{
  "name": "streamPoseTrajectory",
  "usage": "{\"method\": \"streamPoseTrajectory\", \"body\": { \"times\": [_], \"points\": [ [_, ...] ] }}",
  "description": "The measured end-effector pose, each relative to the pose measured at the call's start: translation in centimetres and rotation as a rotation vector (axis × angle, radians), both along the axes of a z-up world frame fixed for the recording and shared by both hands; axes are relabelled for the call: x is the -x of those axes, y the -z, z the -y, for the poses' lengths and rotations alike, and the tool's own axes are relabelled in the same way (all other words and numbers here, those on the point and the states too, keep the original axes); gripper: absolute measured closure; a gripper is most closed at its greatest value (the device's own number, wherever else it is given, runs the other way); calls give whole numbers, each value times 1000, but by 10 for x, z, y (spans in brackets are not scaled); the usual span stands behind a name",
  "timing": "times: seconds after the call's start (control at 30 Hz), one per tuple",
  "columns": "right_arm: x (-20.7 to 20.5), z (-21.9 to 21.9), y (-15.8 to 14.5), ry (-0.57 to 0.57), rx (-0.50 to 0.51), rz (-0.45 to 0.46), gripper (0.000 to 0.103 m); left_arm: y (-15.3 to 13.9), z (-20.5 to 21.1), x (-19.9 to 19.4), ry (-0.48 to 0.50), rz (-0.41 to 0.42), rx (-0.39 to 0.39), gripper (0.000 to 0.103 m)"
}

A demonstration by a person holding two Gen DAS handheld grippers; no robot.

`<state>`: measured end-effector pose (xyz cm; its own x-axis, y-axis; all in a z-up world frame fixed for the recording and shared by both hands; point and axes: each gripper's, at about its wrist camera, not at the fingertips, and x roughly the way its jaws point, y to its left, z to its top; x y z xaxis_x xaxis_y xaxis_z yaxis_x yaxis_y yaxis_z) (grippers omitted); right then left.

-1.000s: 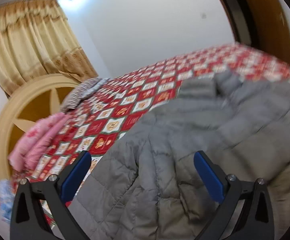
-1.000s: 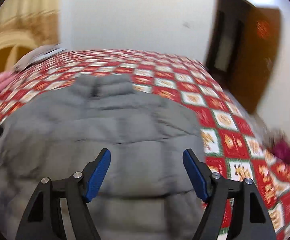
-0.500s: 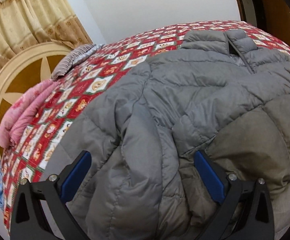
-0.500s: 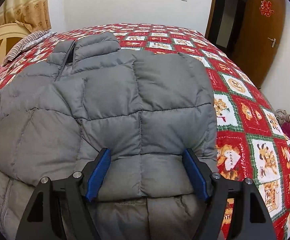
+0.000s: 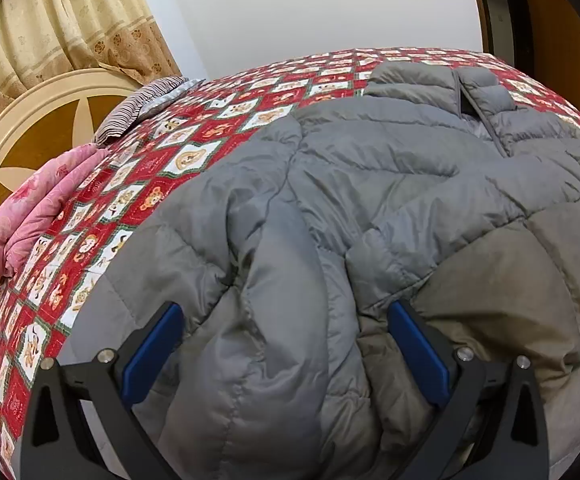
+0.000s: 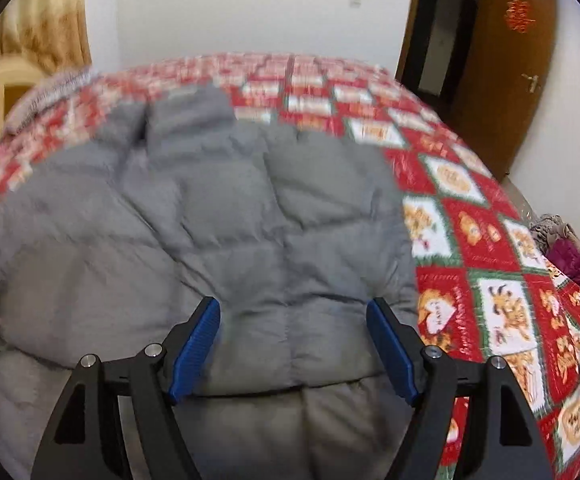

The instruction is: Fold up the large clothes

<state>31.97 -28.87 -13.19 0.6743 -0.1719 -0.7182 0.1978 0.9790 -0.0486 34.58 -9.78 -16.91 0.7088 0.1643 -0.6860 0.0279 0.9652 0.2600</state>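
1. Pink bedding [image 5: 29, 216] is lying bunched at the far left of the bed, beside the round headboard [image 5: 29, 128]; a striped pillow [image 5: 137, 108] is resting just beyond it; none of these is touching the garment.
2. Red patterned quilt [image 5: 129, 200] is covering the mattress; the grey puffer jacket [image 5: 370, 200] is lying on it, collar [image 5: 430, 76] pointing away toward the far wall.
3. Left gripper [image 5: 285, 344] is hovering over the near left part of the jacket with its jaws spread wide; puffy fabric is showing between the blue pads, yet nothing is being pinched.
4. Right gripper [image 6: 294, 344] is hanging over the near right part with jaws likewise wide apart and holding nothing; that view is blurring, so fine contact is hard to judge.
5. Judging by the layout, folding is sitting at an early-to-middle stage: the sides seem to be tucked over the body already, since no sleeve is spreading onto the quilt; the lengthwise fold, hem toward collar, is probably waiting.
6. Brown door [image 6: 502, 60] is standing at the far right, well apart from the work.
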Motion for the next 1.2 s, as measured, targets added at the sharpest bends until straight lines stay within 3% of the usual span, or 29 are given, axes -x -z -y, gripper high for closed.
{"method": "streamPoseTrajectory", "body": {
  "times": [0.13,0.27,0.47,1.2],
  "points": [
    [-3,-43,-13,-119,-36,28,27,0,0,0,0,1,0,0],
    [-17,-75,9,-177,-24,-10,27,0,1,0,0,0,3,0],
    [-21,-74,40,-153,-68,-42,27,0,1,0,1,-2,10,0],
    [-25,-83,49,-146,-16,-52,25,1,2,0,-1,1,-7,0]
  ]
}}
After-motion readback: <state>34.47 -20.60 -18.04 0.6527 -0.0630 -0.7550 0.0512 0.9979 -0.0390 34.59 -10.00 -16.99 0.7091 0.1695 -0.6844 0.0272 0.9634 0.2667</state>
